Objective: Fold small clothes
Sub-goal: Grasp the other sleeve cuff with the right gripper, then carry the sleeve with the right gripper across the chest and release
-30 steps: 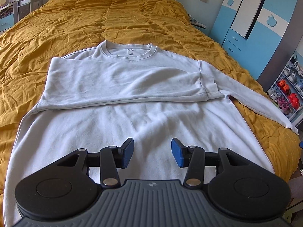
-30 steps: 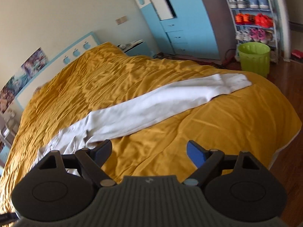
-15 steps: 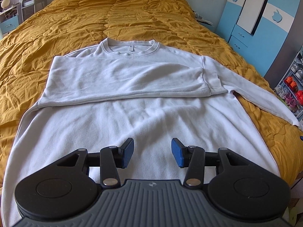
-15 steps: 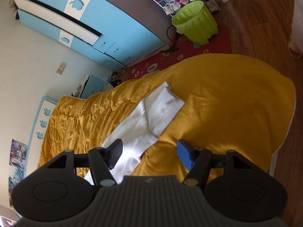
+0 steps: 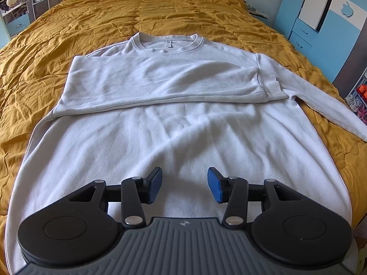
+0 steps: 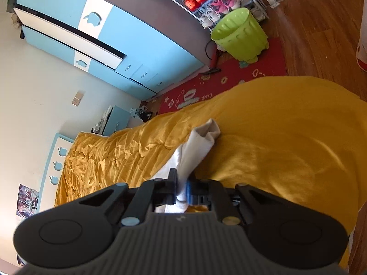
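**A:** What is on the bed, and where does it lie?

**B:** A white long-sleeved cotton sweatshirt lies flat on a mustard-yellow quilted bedspread. Its ribbed collar points toward the headboard and its hem reaches the foot edge. One sleeve is folded straight across the chest, probably the first fold of the job. The other sleeve stretches out toward the bed's right edge.

**A:** What are the two tools doing?

**B:** The left gripper, black with blue pads, hovers above the lower body of the sweatshirt near the foot edge. Its jaws stand partly apart with nothing between them. It tilts downward at the cloth, seemingly waiting or ready to steady the fabric.

**A:** And the other one?

**B:** The right gripper is clamped tight on the cuff end of that outstretched sleeve. White cloth bunches between its pads and rises from the bedspread close to the bed's right edge. The tool is rolled strongly to one side, so the room appears tipped in its view. It points somewhat downward.

**A:** Why hold the cuff there?

**B:** I judge it is gripped at the end so the whole sleeve can be carried across the chest to lie over the first. A lime-green plastic bin stands on the floor beyond the bed, well apart.
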Motion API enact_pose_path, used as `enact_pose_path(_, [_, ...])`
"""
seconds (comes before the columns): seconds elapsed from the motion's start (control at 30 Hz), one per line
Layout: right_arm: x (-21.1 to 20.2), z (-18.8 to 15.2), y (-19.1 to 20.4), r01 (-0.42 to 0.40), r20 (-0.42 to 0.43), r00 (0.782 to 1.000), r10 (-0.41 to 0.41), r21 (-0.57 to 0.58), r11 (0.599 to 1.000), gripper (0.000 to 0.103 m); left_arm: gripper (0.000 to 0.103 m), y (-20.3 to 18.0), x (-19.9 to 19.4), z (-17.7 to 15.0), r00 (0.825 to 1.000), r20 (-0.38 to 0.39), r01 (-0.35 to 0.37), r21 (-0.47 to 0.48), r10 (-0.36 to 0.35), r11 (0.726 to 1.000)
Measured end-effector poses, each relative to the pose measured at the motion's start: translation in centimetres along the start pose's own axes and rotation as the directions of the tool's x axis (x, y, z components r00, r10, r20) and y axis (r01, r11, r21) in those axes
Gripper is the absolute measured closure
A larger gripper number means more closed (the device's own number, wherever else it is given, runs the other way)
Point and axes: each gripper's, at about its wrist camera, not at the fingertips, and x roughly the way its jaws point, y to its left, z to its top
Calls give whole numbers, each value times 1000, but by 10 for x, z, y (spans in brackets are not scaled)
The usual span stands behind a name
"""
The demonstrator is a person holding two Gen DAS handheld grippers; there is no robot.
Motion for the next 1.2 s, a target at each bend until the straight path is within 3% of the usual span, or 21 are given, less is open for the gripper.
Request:
enact_pose_path(0.13, [-20,-4,36,-64,42,997,69,-115,991,101,49,6,-4,-1,1000,2,-6,-8,6,1000])
enact_pose_path(0.27, [-47,-12,98,-159,29,985,172,-260,952,101,49,17,-8,-3,1000,-3,-16,-27,16,999])
enact_pose_path(0.4, [-78,-28,163,-250,-21,965,261,-363,897,101,49,30,-12,-5,1000,-10,-15,-52,14,999])
enact_pose_path(0.63, [-127,-90,276,-355,-100,928,359,-525,774,101,49,56,-24,-7,1000,-3,-23,-94,23,995])
enact_pose_path(0.73, [-137,-132,318,-340,-121,934,336,-592,731,101,49,71,-28,-7,999,-4,-32,-121,32,992])
enact_pose_path(0.87, [-144,-206,364,-353,-169,927,334,-689,633,101,49,95,-33,-9,999,-8,-48,-153,47,987])
enact_pose_path(1.1, [-138,-344,410,-404,-270,905,328,-784,471,101,49,142,-45,-17,996,-2,-84,-224,86,971])
enact_pose_path(1.2, [-132,-410,418,-422,-318,897,308,-823,381,101,49,159,-50,-20,995,1,-98,-252,102,963])
